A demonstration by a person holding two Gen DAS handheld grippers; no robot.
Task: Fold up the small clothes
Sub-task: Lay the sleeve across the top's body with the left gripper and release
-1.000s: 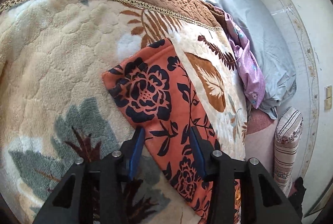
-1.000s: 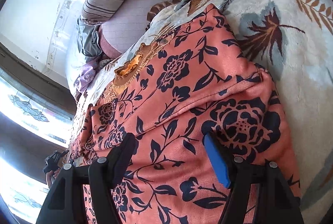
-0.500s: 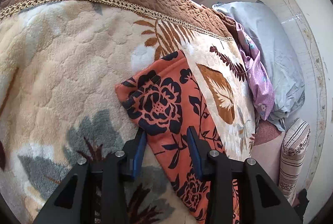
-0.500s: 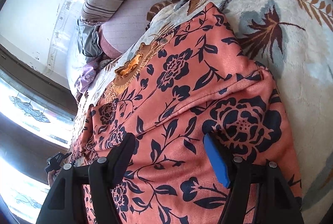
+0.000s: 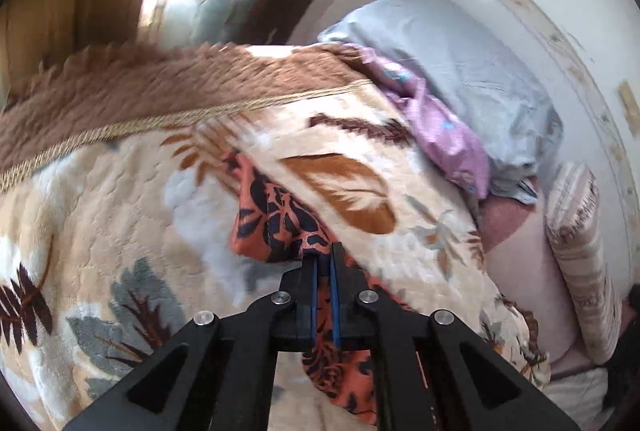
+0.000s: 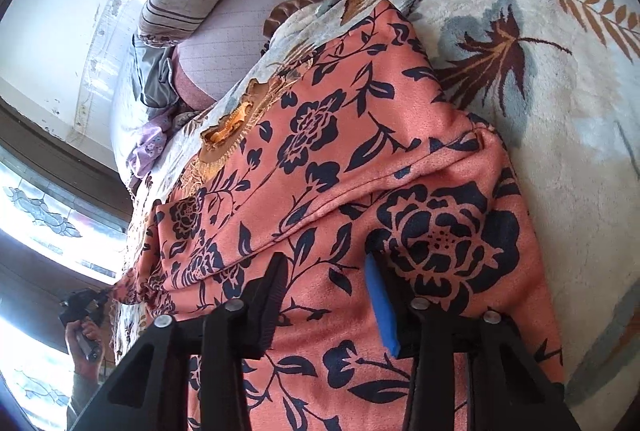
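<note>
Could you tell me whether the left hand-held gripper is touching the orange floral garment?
Touching. The left wrist view shows the left hand-held gripper shut on a bunched fold of the orange floral garment, the cloth pinched between its blue pads.

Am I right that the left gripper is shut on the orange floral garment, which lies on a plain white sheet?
Not quite. The left gripper is indeed shut on the orange floral garment, but the garment lies on a cream plush blanket printed with leaves, not a plain white sheet. The left wrist view shows it.
</note>
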